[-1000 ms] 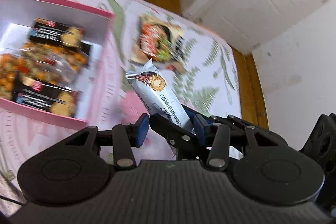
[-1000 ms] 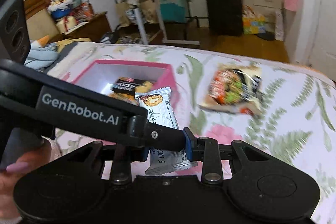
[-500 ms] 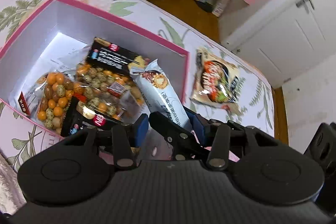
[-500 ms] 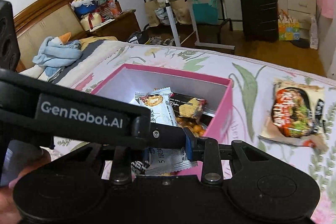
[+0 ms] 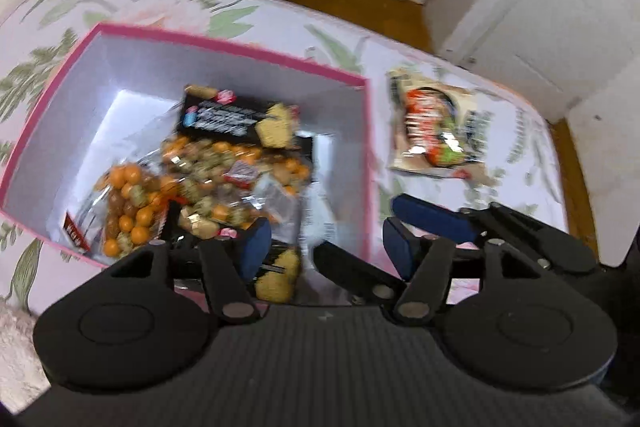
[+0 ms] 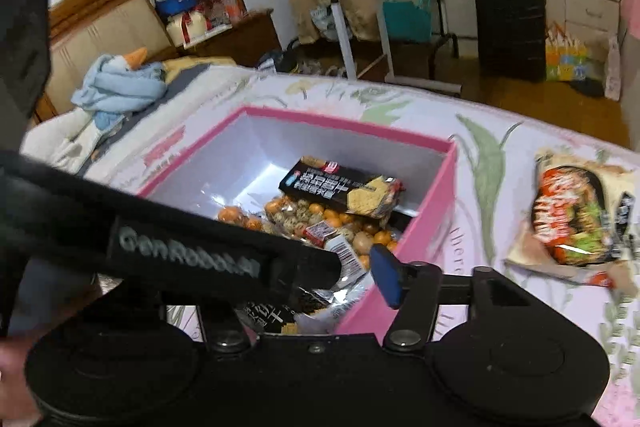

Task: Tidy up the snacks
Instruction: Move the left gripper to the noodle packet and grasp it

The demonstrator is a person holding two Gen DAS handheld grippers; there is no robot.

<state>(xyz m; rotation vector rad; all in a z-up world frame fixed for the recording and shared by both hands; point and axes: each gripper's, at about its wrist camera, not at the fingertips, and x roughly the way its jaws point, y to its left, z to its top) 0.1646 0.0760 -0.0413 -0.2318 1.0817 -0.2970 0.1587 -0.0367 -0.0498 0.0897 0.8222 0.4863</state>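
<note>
Release step over pink box (image 5: 362, 163); left gripper (image 5: 326, 247) and right gripper (image 6: 360, 277) fingers opening, nothing pinched; next move likely: fetch noodle packet (image 5: 436, 131) from bed (image 5: 516, 131).

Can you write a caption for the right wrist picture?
Right gripper opening over the pink box of snacks; noodle packet waits outside.

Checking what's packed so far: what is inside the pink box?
Inside the pink box: a black cracker pack lying on bags of orange and green coated nuts. Whatever lies beneath them is covered.
</note>
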